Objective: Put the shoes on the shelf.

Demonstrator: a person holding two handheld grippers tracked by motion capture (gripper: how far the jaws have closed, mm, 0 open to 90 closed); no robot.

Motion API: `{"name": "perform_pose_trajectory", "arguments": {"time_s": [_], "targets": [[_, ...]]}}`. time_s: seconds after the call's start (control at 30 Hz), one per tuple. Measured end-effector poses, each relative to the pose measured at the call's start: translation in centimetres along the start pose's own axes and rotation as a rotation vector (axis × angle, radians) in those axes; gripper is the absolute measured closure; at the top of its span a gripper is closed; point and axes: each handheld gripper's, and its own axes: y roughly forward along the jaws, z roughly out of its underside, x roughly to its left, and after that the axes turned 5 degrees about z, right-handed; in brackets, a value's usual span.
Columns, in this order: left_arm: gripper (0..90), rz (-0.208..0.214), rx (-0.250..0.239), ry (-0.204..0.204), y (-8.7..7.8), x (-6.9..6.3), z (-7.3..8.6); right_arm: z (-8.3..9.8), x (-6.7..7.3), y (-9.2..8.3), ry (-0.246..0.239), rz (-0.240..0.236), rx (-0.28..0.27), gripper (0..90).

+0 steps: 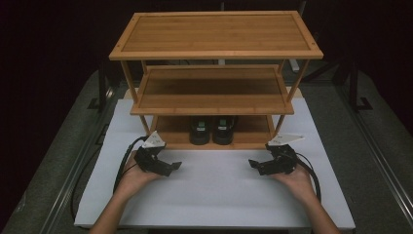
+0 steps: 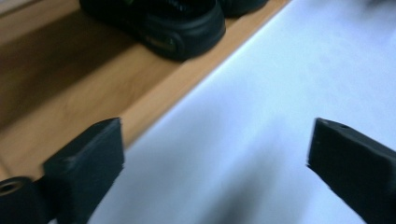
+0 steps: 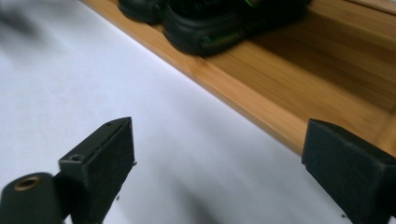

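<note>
Left gripper [image 1: 170, 168], held in the person's left hand [image 1: 131, 178], hovers over the white rectangular foam board [image 1: 214, 195] at left, jaws spread wide, nothing between them. Ahead and to its right sits the pair of black shoes with green accents [image 1: 212, 129], side by side on the bottom shelf of the three-tier bamboo shoe rack [image 1: 214, 92], heels toward the person, long axis running front to back into the shelf. In the left gripper view the nearer shoe [image 2: 177, 25] lies up and left of the jaws, well apart. Right gripper [image 1: 255, 165], in the right hand [image 1: 297, 180], mirrors it at right, jaws released, empty; the shoes lie ahead and to its left. Both grippers look about equally far off: left nearer the left shoe, right nearer the right. Any regrasp probably means reaching inward and forward under the middle shelf.
</note>
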Motion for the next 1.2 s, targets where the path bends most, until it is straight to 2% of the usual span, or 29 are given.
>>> {"name": "perform_pose_trajectory", "arguments": {"time_s": [0.03,0.17,0.5,0.67,0.83,1.03,1.07,1.13,1.2], "targets": [[2.2,0.001,0.002,0.001,-0.3,-0.1,0.3,0.2,0.0,-0.3,-0.005,0.007,0.008,1.9],[0.4,-0.006,0.009,-0.005,-1.7,-0.5,1.7,1.6,-0.5,-1.3,-0.001,0.022,0.029,1.7],[0.3,-0.043,0.002,-0.031,-4.8,-1.0,5.4,4.7,-1.7,-4.2,0.049,0.058,0.003,1.7],[0.3,-0.070,0.026,-0.039,-5.9,-1.2,7.4,6.5,-2.0,-5.4,0.056,0.081,0.014,1.7],[0.3,-0.094,0.048,-0.063,-6.6,-1.3,9.1,8.2,-2.0,-6.3,0.059,0.105,0.032,1.7],[0.0,-0.108,0.070,-0.082,-7.0,-1.4,10.6,9.8,-2.1,-7.4,0.064,0.169,0.066,1.7],[0.0,-0.111,0.060,-0.077,-7.0,-1.5,10.8,10.0,-2.1,-7.5,0.060,0.180,0.074,1.7],[0.0,-0.118,0.072,-0.071,-6.9,-1.6,10.8,10.2,-2.2,-7.5,0.069,0.187,0.102,1.7],[0.0,-0.117,0.070,-0.072,-6.9,-1.6,10.8,10.3,-2.3,-7.5,0.076,0.183,0.107,1.6]]}}
